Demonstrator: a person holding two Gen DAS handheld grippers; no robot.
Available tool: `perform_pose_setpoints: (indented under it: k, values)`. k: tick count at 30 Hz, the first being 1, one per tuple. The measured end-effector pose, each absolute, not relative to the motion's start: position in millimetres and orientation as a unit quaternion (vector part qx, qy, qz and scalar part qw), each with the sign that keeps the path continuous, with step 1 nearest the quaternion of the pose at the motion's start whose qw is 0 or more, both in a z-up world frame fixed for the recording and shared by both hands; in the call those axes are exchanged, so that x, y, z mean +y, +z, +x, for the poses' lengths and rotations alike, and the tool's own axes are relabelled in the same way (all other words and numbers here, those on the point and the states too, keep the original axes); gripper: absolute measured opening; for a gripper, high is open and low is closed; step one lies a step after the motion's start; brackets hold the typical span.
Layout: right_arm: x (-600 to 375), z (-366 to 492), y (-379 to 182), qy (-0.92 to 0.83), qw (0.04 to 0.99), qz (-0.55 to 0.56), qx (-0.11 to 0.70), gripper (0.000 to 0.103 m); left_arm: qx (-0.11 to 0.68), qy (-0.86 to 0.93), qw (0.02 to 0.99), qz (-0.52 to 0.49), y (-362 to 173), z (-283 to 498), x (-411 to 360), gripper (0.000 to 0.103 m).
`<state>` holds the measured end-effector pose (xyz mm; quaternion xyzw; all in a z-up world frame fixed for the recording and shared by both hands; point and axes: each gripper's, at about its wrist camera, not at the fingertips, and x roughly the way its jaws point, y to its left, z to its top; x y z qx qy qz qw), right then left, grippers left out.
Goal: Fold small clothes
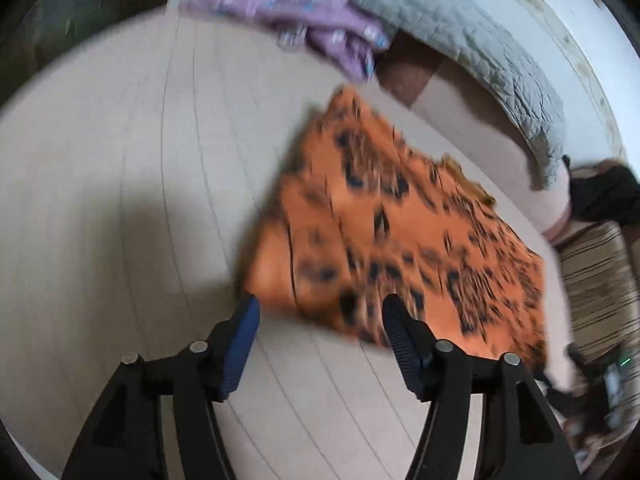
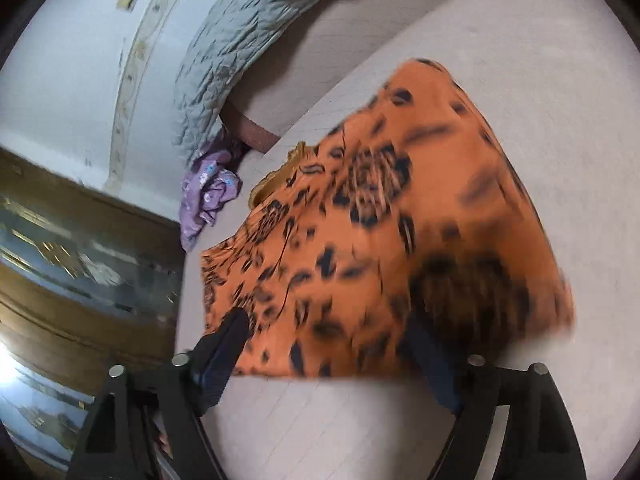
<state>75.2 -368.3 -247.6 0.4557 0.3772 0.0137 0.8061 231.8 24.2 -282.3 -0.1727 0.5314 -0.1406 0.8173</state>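
Pale ribbed mattress (image 1: 120, 160) fills both views. Grey quilted blanket (image 1: 472, 52) bunched along far edge; purple garment (image 1: 288, 8) crumpled at far corner beside it. Orange black-patterned garment (image 1: 400, 220) lies mid-mattress (blurred), part folded. Left gripper (image 1: 318, 312) jaws wide, gripping nothing, at garment's near edge. Right gripper (image 2: 326, 332) likewise wide, over near edge.

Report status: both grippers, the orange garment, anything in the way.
Left gripper open. Right gripper open, nothing held. Orange patterned garment lying on the beige surface. Purple garment bunched at the far edge, clear of the work.
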Motion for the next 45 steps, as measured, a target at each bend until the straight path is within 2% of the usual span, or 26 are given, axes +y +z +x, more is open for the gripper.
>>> perform_pose_setpoints:
  k: [2, 5, 10, 13, 15, 16, 17, 18, 20, 23, 30, 36, 45]
  values:
    - [-366.0, 55.0, -255.3, 0.006, 0.791, 0.481, 0.378, 0.084, 0.562, -0.136, 0.783, -0.229, -302.0, 224.9, 28.0, 0.069]
    - [-370.9, 40.6, -273.9, -0.009, 0.757, 0.536, 0.372, 0.084, 0.534, -0.135, 0.789, -0.274, -300.3, 225.4, 31.0, 0.077]
    - [-380.1, 48.2, -292.8, -0.036, 0.747, 0.567, 0.346, 0.084, 0.482, -0.138, 0.785, -0.364, -317.2, 250.9, 34.2, 0.081]
    - [-389.6, 64.7, -299.1, -0.047, 0.755, 0.571, 0.32, 0.084, 0.456, -0.148, 0.795, -0.373, -319.8, 269.4, 22.4, 0.081]
    - [-394.2, 68.7, -298.3, -0.053, 0.762, 0.573, 0.299, 0.084, 0.441, -0.151, 0.807, -0.364, -321.3, 275.5, 15.0, 0.069]
    - [-394.9, 71.8, -297.1, -0.056, 0.765, 0.571, 0.293, 0.084, 0.442, -0.152, 0.809, -0.356, -323.0, 277.9, 10.1, 0.048]
    - [-395.9, 75.2, -296.5, -0.06, 0.769, 0.567, 0.29, 0.081, 0.448, -0.155, 0.808, -0.349, -325.9, 279.4, 7.2, 0.037]
    - [-396.5, 78.3, -296.0, -0.066, 0.774, 0.56, 0.288, 0.076, 0.448, -0.154, 0.81, -0.344, -326.7, 279.6, 5.6, 0.036]
    - [-400.2, 85.7, -298.5, -0.085, 0.78, 0.546, 0.294, 0.028, 0.444, -0.159, 0.814, -0.338, -324.6, 280.3, 7.4, 0.03]
    - [-402.6, 92.4, -303.9, -0.09, 0.774, 0.552, 0.297, 0.025, 0.435, -0.166, 0.825, -0.321, -317.4, 278.3, 8.8, 0.027]
    - [-389.7, 76.0, -265.8, -0.091, 0.819, 0.494, 0.278, 0.021, 0.416, -0.18, 0.842, -0.292, -293.0, 245.4, 17.3, 0.025]
    - [-376.9, 27.3, -245.4, -0.096, 0.817, 0.484, 0.297, 0.02, 0.431, -0.179, 0.84, -0.275, -283.6, 182.3, 33.9, 0.025]
    - [-355.3, -71.9, -253.8, -0.089, 0.804, 0.484, 0.334, 0.02, 0.47, -0.166, 0.835, -0.235, -296.9, 89.9, 60.1, 0.026]
